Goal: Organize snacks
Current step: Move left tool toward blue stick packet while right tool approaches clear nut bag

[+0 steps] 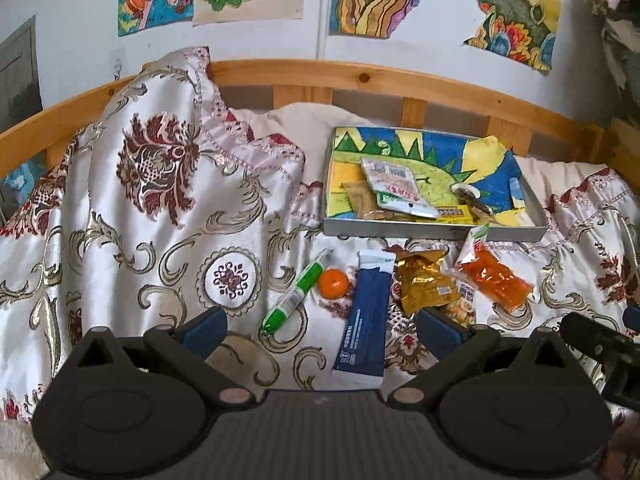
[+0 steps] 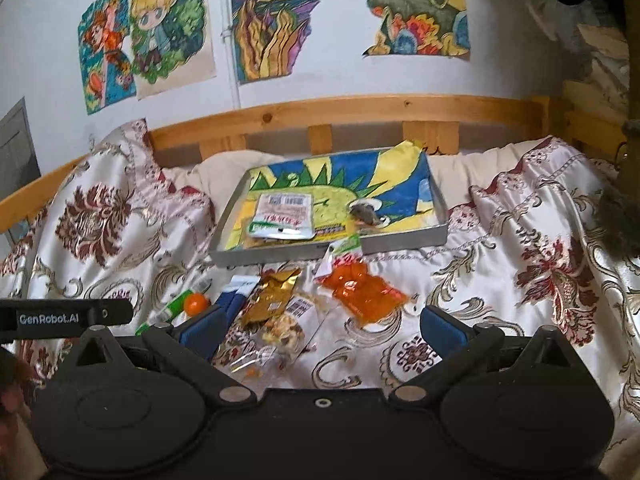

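A shallow grey tray (image 1: 432, 233) (image 2: 400, 242) lined with a dinosaur drawing lies on the bed and holds a white snack pouch (image 1: 396, 188) (image 2: 282, 216) and other small packets. In front of it lie an orange snack bag (image 1: 494, 278) (image 2: 362, 292), a gold packet (image 1: 428, 284) (image 2: 272, 294), a clear bag of mixed snacks (image 2: 286, 330), a blue tube (image 1: 366, 320), a small orange (image 1: 333, 283) (image 2: 196, 303) and a green-white tube (image 1: 298, 294). My left gripper (image 1: 320, 332) is open and empty before the tubes. My right gripper (image 2: 322, 330) is open and empty over the clear bag.
A satin floral bedspread (image 1: 160, 208) covers the bed, bunched high at the left. A wooden bed rail (image 1: 360, 76) (image 2: 360, 110) runs behind the tray, under a wall of drawings. The other gripper's body shows at the right edge of the left wrist view (image 1: 600, 340).
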### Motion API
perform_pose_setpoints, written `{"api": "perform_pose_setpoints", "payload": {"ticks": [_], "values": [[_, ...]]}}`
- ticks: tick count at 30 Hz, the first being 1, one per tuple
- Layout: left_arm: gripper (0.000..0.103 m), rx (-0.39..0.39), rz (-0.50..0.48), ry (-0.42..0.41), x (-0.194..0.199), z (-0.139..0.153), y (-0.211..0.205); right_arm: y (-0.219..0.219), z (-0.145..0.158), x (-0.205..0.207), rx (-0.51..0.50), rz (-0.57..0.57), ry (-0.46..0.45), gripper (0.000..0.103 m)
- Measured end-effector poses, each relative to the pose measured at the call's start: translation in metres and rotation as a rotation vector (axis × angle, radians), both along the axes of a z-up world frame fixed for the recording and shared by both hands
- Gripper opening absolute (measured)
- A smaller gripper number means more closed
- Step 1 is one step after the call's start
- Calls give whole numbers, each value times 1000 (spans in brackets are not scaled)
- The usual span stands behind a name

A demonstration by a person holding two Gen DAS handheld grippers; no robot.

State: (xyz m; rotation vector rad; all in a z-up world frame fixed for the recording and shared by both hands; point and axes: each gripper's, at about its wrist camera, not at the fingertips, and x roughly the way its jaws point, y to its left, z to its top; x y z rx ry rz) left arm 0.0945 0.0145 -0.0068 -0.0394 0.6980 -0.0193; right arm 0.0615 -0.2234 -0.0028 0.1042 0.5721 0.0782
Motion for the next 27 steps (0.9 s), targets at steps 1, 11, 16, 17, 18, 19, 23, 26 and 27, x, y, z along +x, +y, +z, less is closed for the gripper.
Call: {"api": "perform_pose_setpoints", "payload": {"ticks": [1, 11, 16, 17, 18, 19, 23, 26, 27], "values": [[102, -3, 6, 3, 0, 0, 1, 1, -1, 0, -2, 4, 3, 102], [102, -44, 60, 48, 6, 2, 13, 6, -5, 2, -20, 9, 24, 102], [102, -71, 75, 114, 11, 0, 16, 11, -9, 4, -28, 28, 52, 102], [102, -74, 74, 121, 12, -1, 17, 13, -11, 4, -29, 34, 60, 102], [102, -77, 75, 133, 14, -1, 18, 14, -12, 5, -30, 39, 67, 102], [102, -81, 77, 145, 15, -2, 19, 16, -14, 6, -32, 44, 76, 102], [102, -126, 79, 218, 27, -6, 28, 20, -18, 10, -40, 54, 104, 102], [102, -180, 92, 268, 39, -11, 37, 23, -22, 12, -47, 72, 122, 102], [102, -193, 97, 287, 44, -13, 40, 25, -23, 13, -53, 78, 130, 102]]}}
